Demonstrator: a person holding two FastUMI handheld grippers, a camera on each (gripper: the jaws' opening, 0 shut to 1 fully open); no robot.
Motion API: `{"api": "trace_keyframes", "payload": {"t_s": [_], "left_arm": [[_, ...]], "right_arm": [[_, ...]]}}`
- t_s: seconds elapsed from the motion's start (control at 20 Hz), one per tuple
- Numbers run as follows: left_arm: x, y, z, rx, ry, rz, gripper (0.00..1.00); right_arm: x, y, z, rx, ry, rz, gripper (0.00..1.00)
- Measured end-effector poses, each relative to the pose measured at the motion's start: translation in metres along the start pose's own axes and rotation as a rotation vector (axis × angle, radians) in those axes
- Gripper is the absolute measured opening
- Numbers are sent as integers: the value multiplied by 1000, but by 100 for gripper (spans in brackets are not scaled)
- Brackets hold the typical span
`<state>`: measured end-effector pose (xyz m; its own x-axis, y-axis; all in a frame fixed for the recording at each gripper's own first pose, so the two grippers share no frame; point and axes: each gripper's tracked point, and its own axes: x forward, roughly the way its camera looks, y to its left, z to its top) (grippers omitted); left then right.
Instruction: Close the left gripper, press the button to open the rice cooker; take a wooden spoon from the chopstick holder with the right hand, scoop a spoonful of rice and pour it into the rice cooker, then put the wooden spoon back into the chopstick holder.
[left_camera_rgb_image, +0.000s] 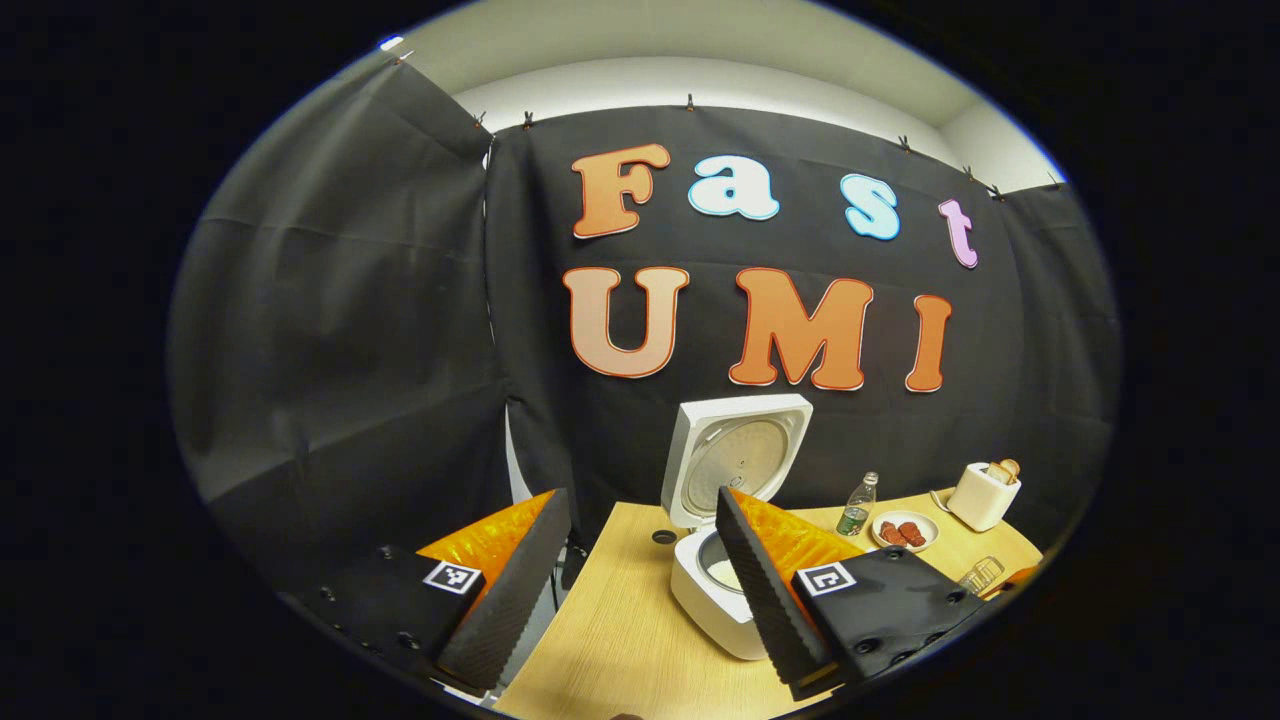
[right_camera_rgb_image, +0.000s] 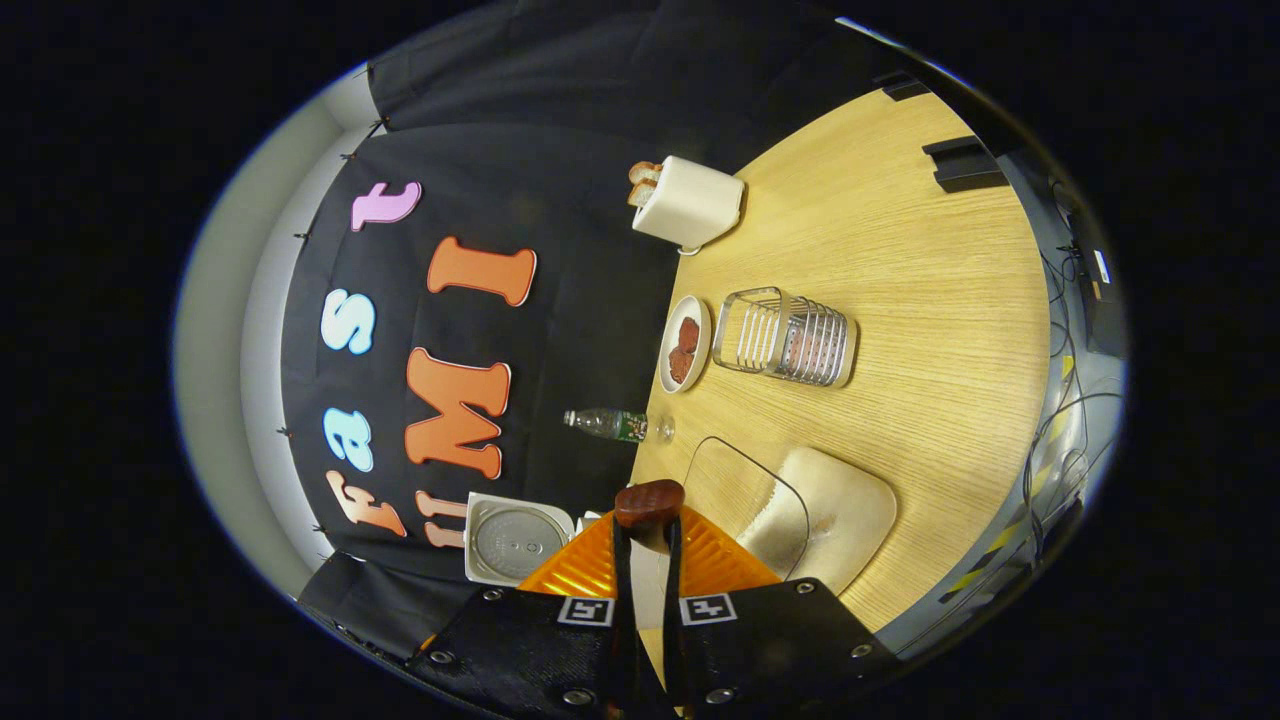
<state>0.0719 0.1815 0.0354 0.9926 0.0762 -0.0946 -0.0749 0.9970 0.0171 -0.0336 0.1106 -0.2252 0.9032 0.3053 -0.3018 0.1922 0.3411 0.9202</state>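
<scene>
The rice cooker (left_camera_rgb_image: 735, 520) stands on the wooden counter (left_camera_rgb_image: 620, 640) with its lid up against the far black wall, pale contents visible in the pot, and the left gripper (left_camera_rgb_image: 640, 580) hangs near it with its fingers spread apart and nothing between them. The right gripper (right_camera_rgb_image: 648, 560) has its fingers clenched on the wooden spoon (right_camera_rgb_image: 648, 503), whose dark rounded end sticks out past the fingertips. In the right gripper view, a wire chopstick holder (right_camera_rgb_image: 790, 338) stands just beside a small plate (right_camera_rgb_image: 686, 345), with a toaster (right_camera_rgb_image: 690, 205), a bottle (right_camera_rgb_image: 612, 424) and a rice container (right_camera_rgb_image: 810, 510) also on the counter.
</scene>
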Motion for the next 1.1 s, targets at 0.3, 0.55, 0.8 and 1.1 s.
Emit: {"api": "trace_keyframes", "payload": {"t_s": [0.3,0.55,0.8,1.1], "left_arm": [[-2,-15,-5,1,4,-29,100],[-5,-12,-4,-12,1,-27,100],[-8,-2,-2,-17,-2,-12,100],[-7,18,1,-24,-8,15,100]], "right_arm": [[-2,32,-4,15,24,35,10],[6,73,-11,64,44,113,9],[25,118,-21,66,73,181,9],[63,169,-45,45,120,242,10]]}}
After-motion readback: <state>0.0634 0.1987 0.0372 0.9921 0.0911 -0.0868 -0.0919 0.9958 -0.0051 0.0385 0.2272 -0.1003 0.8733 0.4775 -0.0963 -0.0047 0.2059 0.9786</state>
